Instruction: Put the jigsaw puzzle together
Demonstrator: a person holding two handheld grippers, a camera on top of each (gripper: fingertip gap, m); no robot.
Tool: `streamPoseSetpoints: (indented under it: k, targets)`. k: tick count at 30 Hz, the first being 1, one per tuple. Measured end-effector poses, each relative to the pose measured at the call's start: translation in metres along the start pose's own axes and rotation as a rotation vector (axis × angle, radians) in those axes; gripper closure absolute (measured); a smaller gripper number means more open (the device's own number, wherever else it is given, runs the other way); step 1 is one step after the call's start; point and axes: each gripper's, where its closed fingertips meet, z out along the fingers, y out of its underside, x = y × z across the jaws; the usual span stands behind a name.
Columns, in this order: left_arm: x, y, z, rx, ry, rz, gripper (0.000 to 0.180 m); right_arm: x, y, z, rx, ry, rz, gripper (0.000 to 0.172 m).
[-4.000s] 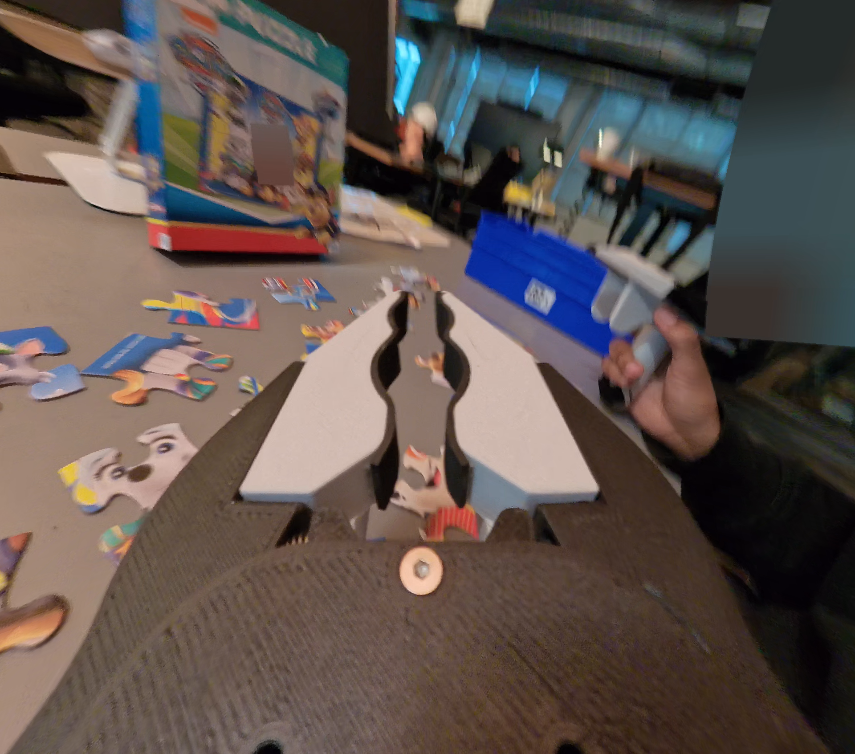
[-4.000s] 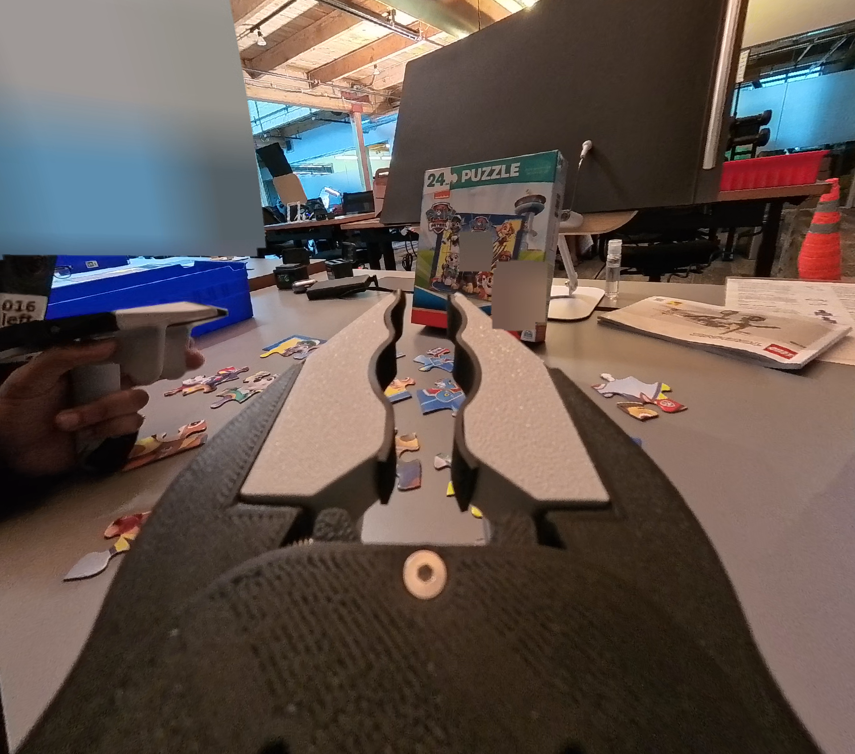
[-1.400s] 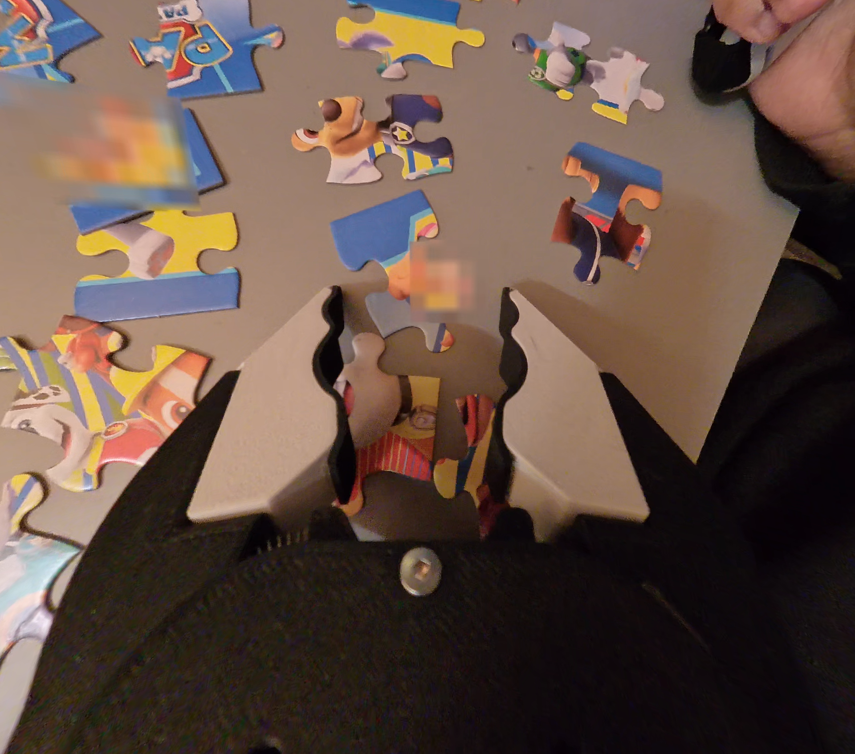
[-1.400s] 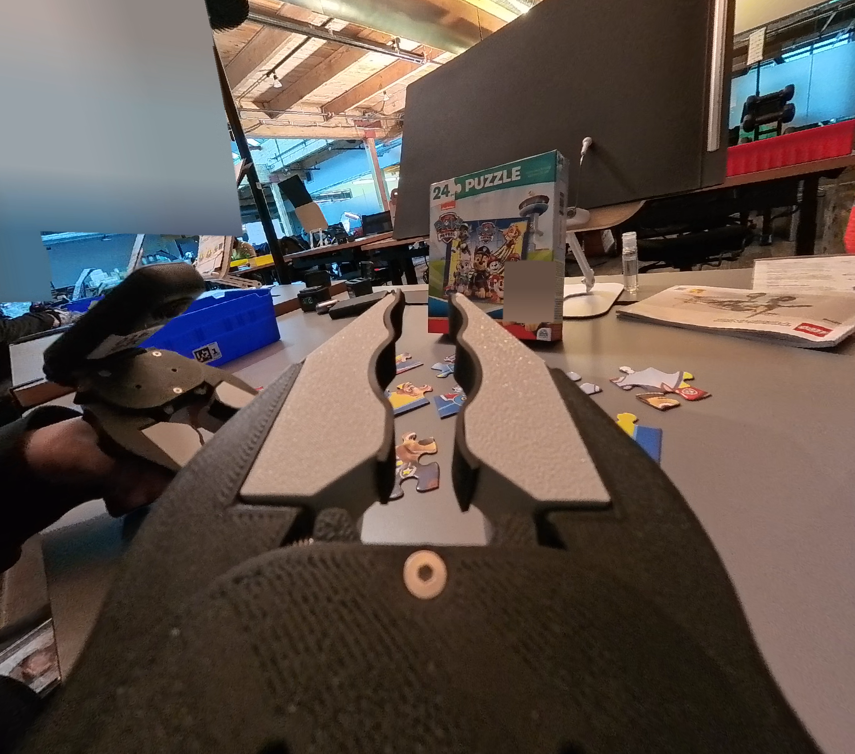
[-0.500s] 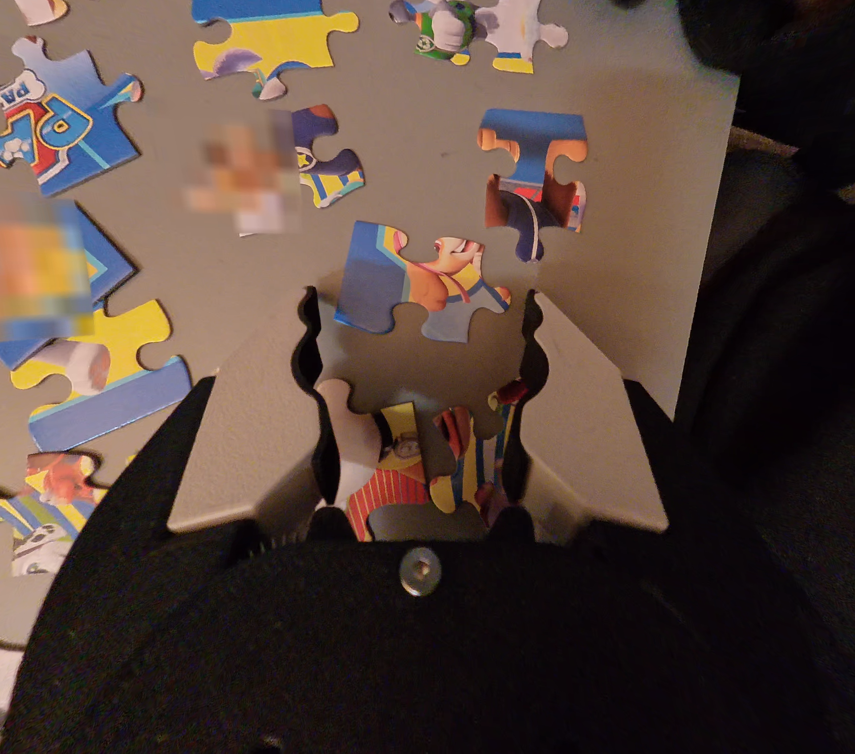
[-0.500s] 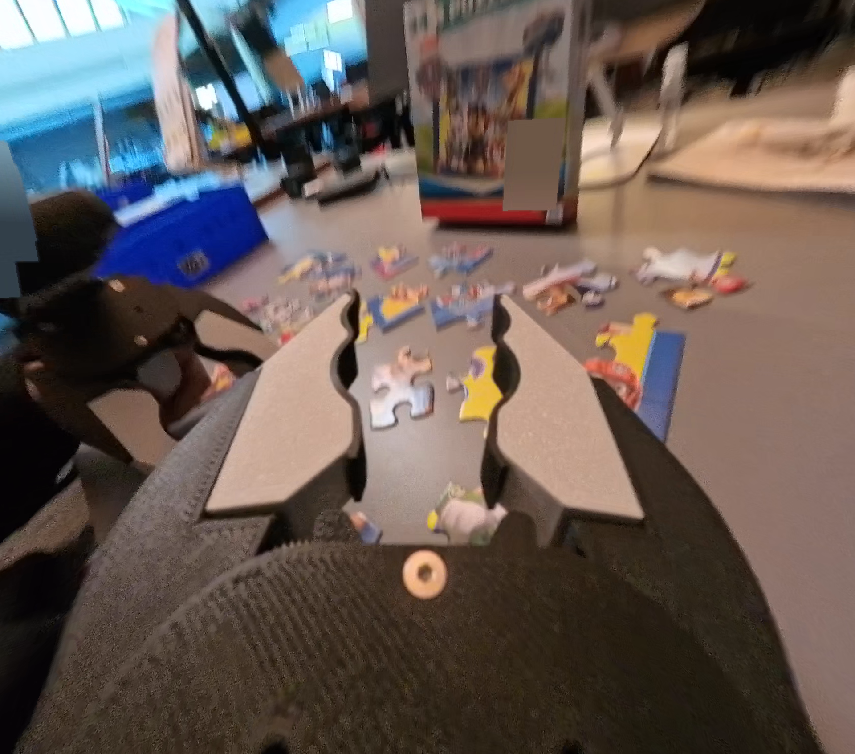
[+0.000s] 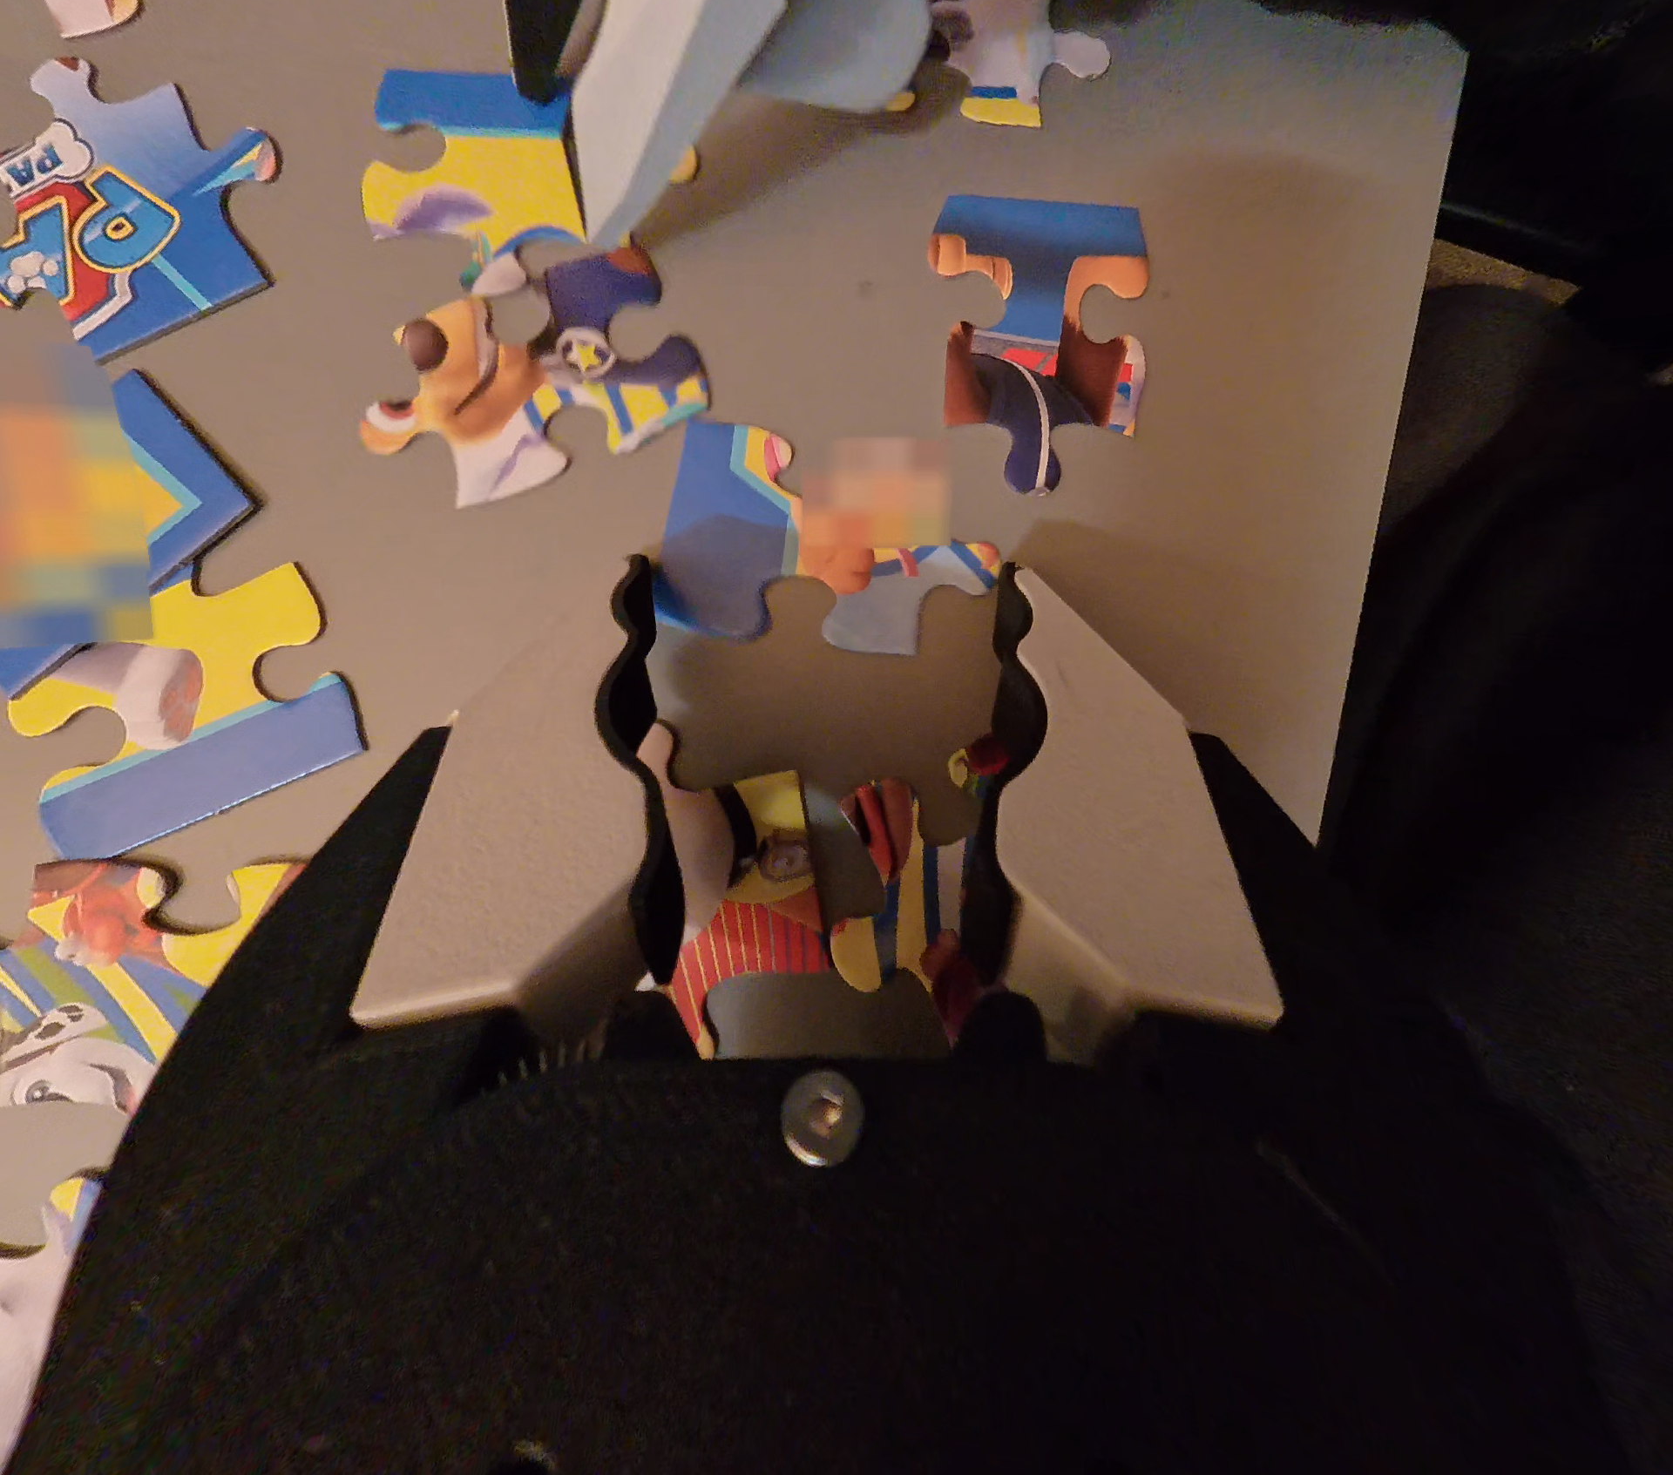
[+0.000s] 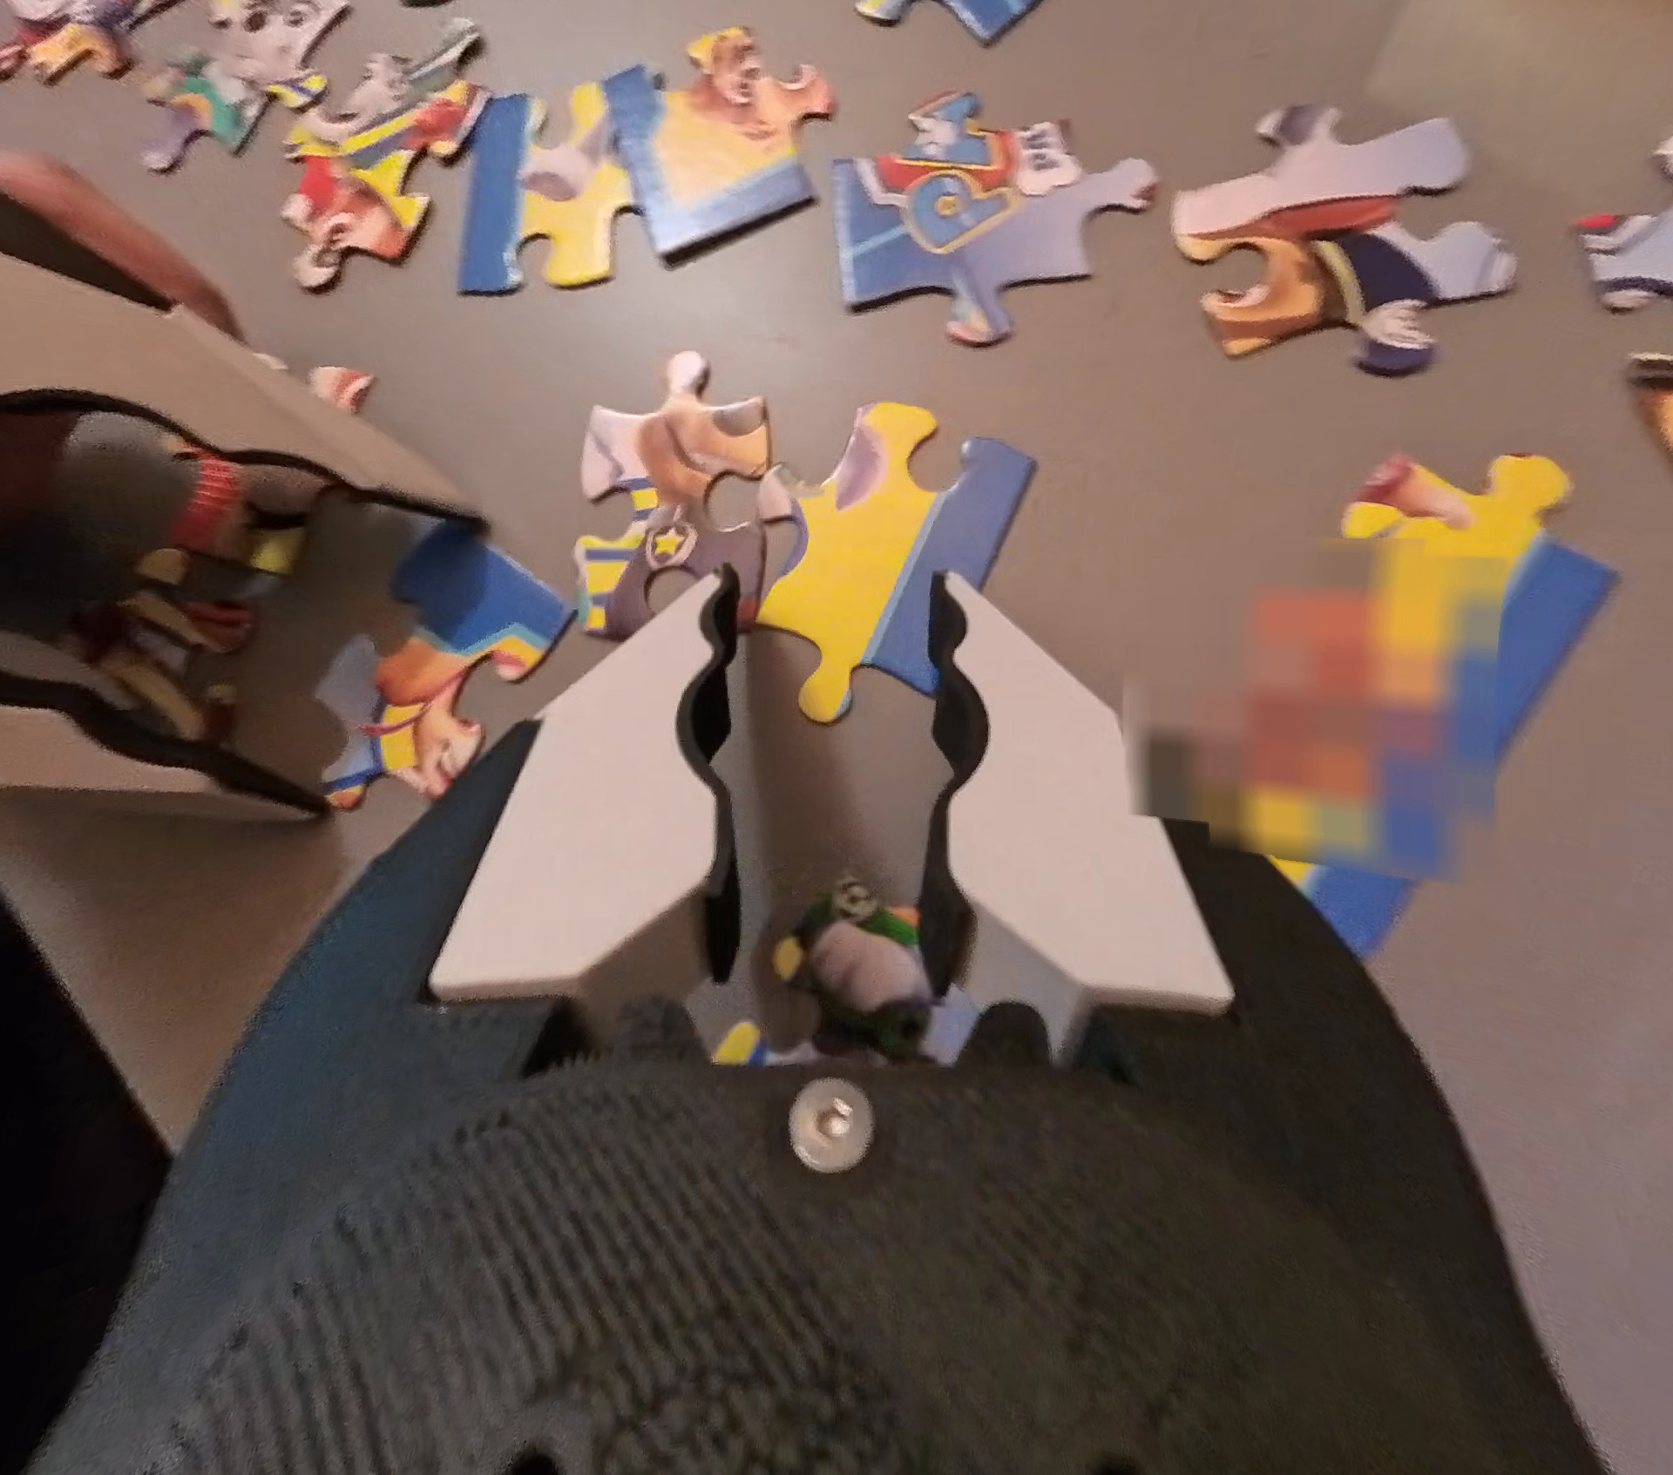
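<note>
**A:** Left wrist view first. The left gripper points down at the grey table with its fingers wide apart. The near edge of a flat blue-and-orange cardboard puzzle piece lies between the tips. Half a second ago that piece lay just beyond them.

**B:** Pressed on it?

**A:** No. It lies flat on the table, so nothing is held. Farther back, under the fingers, lies a red-striped piece.

**B:** And the right gripper?

**A:** A moment ago it looked out across the table. Now it is tipped steeply down, fingers parted and gripping nothing. A yellow piece with a blue border lies between its tips.

**B:** What crowds them?

**A:** A tan dog piece with a star badge touches the yellow one, just beside the right gripper's left fingertip. A green-and-white piece lies under the right gripper's fingers. The two grippers are close together. A blue-topped piece lies near the table's edge, and other loose pieces lie all around.
</note>
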Motion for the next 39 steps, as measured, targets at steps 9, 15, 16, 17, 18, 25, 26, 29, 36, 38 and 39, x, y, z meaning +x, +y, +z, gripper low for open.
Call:
streamPoseSetpoints:
  k: [9,15,16,17,18,25,26,29,36,38,39]
  targets:
    - [0.010,0.011,-0.009,-0.007,-0.019,-0.008,0.109,-0.024,-0.021,-0.001,0.019,-0.104,-0.106,0.128]
    - [0.012,0.013,-0.011,-0.002,-0.018,-0.015,0.111,0.044,-0.059,0.003,0.062,0.123,-0.188,0.126]
    - [0.012,0.013,-0.011,-0.002,-0.017,-0.014,0.111,0.064,-0.064,0.005,0.056,0.193,-0.210,0.125]
    - [0.012,0.012,-0.011,-0.001,-0.016,-0.014,0.111,0.080,-0.069,0.007,0.046,0.229,-0.215,0.125]
    - [0.012,0.012,-0.011,0.002,-0.016,-0.015,0.111,0.091,-0.071,0.012,0.031,0.232,-0.201,0.125]
    - [0.016,0.009,-0.010,0.018,0.007,-0.029,0.119,0.087,-0.061,0.048,-0.072,0.066,-0.090,0.119]
    - [0.017,0.008,-0.010,0.018,0.014,-0.026,0.119,0.076,-0.061,0.049,-0.075,0.045,-0.101,0.119]
    - [0.019,0.005,-0.006,0.020,0.017,-0.012,0.119,0.033,-0.058,0.055,-0.080,-0.044,-0.174,0.117]
    - [0.020,0.002,-0.003,0.018,0.020,-0.005,0.118,-0.010,-0.062,0.048,-0.055,-0.108,-0.277,0.113]
    - [0.020,0.003,-0.005,0.020,0.016,-0.008,0.118,0.007,-0.071,0.034,0.002,-0.050,-0.263,0.116]
    - [0.020,0.004,-0.005,0.021,0.016,-0.011,0.118,0.019,-0.074,0.026,0.025,-0.014,-0.249,0.117]
